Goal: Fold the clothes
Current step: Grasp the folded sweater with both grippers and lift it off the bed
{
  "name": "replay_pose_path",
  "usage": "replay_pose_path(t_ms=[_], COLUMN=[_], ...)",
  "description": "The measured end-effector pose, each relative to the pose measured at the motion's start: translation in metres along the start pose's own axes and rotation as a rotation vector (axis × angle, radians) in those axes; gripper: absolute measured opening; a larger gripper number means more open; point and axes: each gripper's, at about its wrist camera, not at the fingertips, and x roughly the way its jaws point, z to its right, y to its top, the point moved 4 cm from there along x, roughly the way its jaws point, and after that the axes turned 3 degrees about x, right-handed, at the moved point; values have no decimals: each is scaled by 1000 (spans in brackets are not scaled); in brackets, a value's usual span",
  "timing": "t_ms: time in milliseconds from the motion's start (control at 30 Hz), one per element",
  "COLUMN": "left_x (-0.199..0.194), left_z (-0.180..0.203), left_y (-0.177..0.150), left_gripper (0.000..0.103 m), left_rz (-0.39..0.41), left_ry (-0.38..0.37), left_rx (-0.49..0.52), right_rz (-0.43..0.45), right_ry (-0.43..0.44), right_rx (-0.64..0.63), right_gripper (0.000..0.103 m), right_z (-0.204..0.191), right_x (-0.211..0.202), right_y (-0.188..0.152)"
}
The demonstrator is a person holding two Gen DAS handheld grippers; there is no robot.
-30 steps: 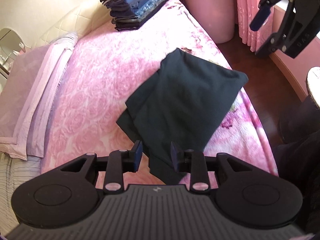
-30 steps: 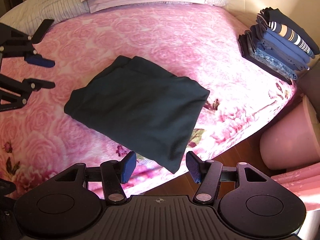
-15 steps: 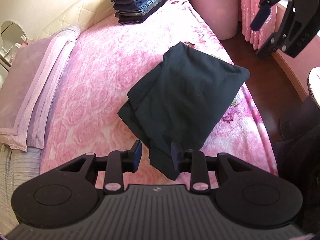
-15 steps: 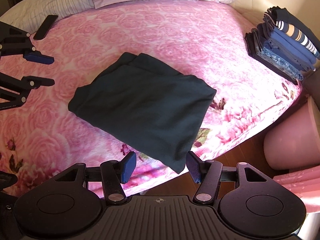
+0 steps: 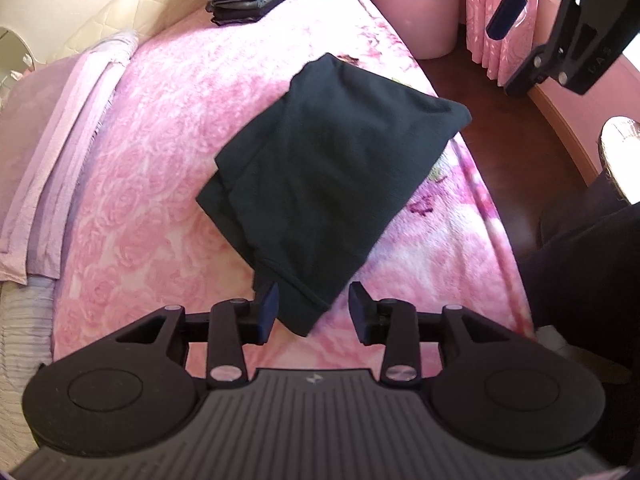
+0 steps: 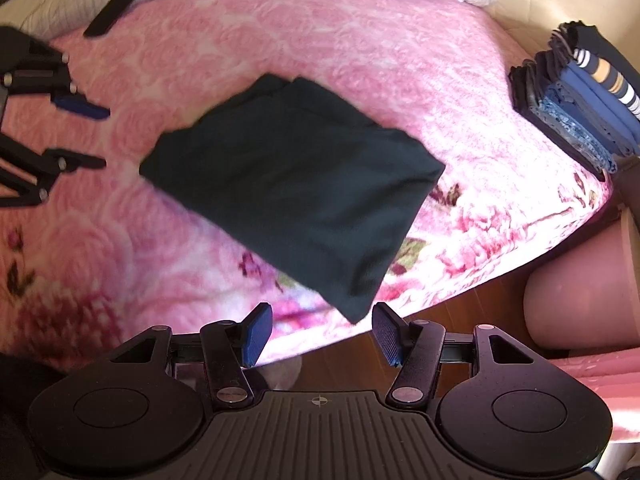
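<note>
A folded dark blackish-green fabric garment (image 5: pixel 336 168) lies on a fleecy bedspread (image 5: pixel 168 152) patterned in pink roses, with darker magenta blooms and green leaves along its edge. The stack of folded clothes (image 6: pixel 584 112) shows navy, denim blue and a band of white, navy and orange stripes. The soft pillows (image 5: pixel 52 148) are pale lilac, and both black plastic grippers carry blue finger pads (image 6: pixel 256 334).

Each handheld tool has a matte black body with a ribbed grey-black top plate, flanked by two round housings with shallow circular recesses. A small cross mark sits at the centre of the ribbed plate's front edge. Black linkage arms with triangular cut-outs and silver screw heads lead to the jaws. The left gripper (image 5: pixel 313 312) carries dark navy pads; the right gripper (image 6: pixel 322 334) has brighter blue pads with a fine ribbed texture. The right gripper's frame bears raised lettering, too blurred to read. The person wears dark trousers (image 5: pixel 588 264).
</note>
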Motion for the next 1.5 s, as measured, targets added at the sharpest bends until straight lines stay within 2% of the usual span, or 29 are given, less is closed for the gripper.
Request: replay_pose_path(t_ms=[33,100,233,367,467,567,700,733,767,833,900,1000,1067,1133,1167,1200,1233,1267,1300,1333,1367,1400,1500], left_x=[4,13,39,78,101,117,127,130,132,136,139,148,156,161,162,161,159,156,154,152,150,149,145], left_z=[3,10,27,45,48,47,44,44,46,49,51,50,48,42,39,37,35,34,33,31,30,28,22], left_y=[0,0,2,4,3,2,2,3,4,7,12,16,16,16,16,16,16,15,16,16,17,19,24], left_gripper=[39,42,50,57,58,60,62,62,62,62,62,62,57,38,35,28,21,20,18,16,16,15,14], left_rz=[-7,-21,-25,-28,-17,-26,-23,-23,-20,-9,8,13,0,-14,-17,-18,-17,-13,-10,-7,-6,-6,-10], left_ry=[-2,-1,46,108,125,152,169,170,173,182,204,240,245,223,203,190,182,178,172,165,156,145,114], left_rx=[-4,4,85,206,240,270,278,286,302,345,391,458,492,496,484,477,474,470,461,448,432,414,358], right_rz=[-4,8,53,138,209,259,271,265,254,241,250,277,279,273,274,276,279,278,276,273,270,279,285], right_ry=[-3,-13,-48,-85,-108,-122,-99,-92,-75,-25,22,16,2,-15,-23,-32,-41,-57,-73,-89,-106,-129,-112], right_rx=[-26,-94,-264,-453,-567,-608,-611,-611,-600,-564,-528,-523,-525,-533,-544,-556,-569,-579,-589,-596,-602,-612,-643], right_gripper=[73,81,81,81,81,81,80,59,44,27,23,22,22,22,23,23,25,27,34,56,69,87,88], right_z=[1,0,-3,-14,-21,-23,-14,-11,-6,3,12,22,26,26,25,23,21,18,15,12,8,4,-2], right_x=[5,15,46,94,126,150,163,163,161,155,142,124,120,119,119,119,122,125,129,132,135,139,152], right_y=[-3,-9,-20,-32,-38,-37,-29,-26,-21,-12,-2,5,5,1,-3,-7,-9,-13,-17,-21,-25,-28,-30])
